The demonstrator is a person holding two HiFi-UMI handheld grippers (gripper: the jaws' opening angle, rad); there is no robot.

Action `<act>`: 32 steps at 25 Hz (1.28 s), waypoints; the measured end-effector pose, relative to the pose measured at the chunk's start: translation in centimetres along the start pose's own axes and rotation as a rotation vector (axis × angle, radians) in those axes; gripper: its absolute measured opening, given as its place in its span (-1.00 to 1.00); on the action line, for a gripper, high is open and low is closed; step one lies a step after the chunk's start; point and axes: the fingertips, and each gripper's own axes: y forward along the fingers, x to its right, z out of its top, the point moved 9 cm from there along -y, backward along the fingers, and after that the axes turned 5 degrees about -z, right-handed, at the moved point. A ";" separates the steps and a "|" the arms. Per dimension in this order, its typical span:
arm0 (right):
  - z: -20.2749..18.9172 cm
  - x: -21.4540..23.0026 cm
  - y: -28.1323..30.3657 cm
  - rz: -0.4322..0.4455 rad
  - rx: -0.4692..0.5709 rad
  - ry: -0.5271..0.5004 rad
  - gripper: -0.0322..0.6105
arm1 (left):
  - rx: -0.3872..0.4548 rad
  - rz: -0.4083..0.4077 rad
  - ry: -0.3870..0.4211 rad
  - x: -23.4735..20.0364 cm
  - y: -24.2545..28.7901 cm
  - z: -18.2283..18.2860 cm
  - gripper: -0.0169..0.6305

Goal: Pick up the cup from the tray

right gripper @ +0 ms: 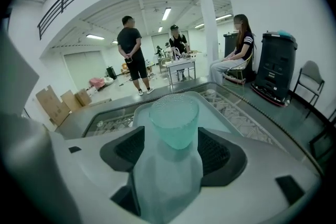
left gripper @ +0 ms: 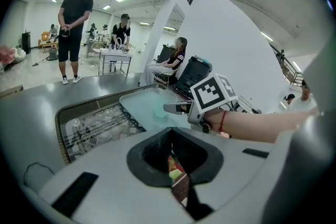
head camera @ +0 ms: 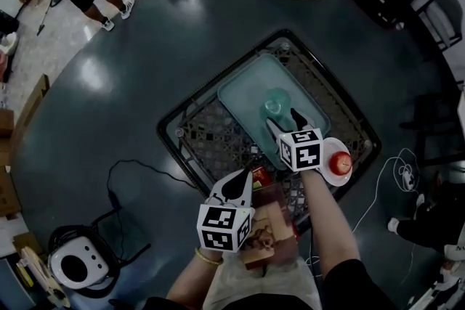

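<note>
Left tongs (head camera: 237, 184), nearest to me, are closed with nothing between them and sit low over the near edge of the table (head camera: 145, 62), taking no part. Right tongs (head camera: 285, 121) are spread wide around the pale green cup (right gripper: 174, 118), which stands upright on the translucent tray (head camera: 236, 92). The pads flank the cup's wall but do not appear to press on it, so there is no grip yet. As I judge it, the approach is complete and the grasp is due. The next move calls for closing evenly on the cup, then lifting it straight up and clear of the tray without tipping it.
</note>
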 end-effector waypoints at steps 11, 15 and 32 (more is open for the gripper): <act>0.3 0.5 4.1 0.016 -0.001 -0.039 0.29 | -0.011 -0.043 -0.013 -0.4 0.7 0.0 -0.92; 0.5 0.2 4.9 0.027 0.011 -0.040 0.29 | -0.020 -0.056 -0.018 -0.5 0.8 -0.3 -0.92; 0.4 0.2 5.1 0.006 -0.001 -0.063 0.27 | -0.015 -0.045 -0.018 -0.3 0.4 -0.5 -0.92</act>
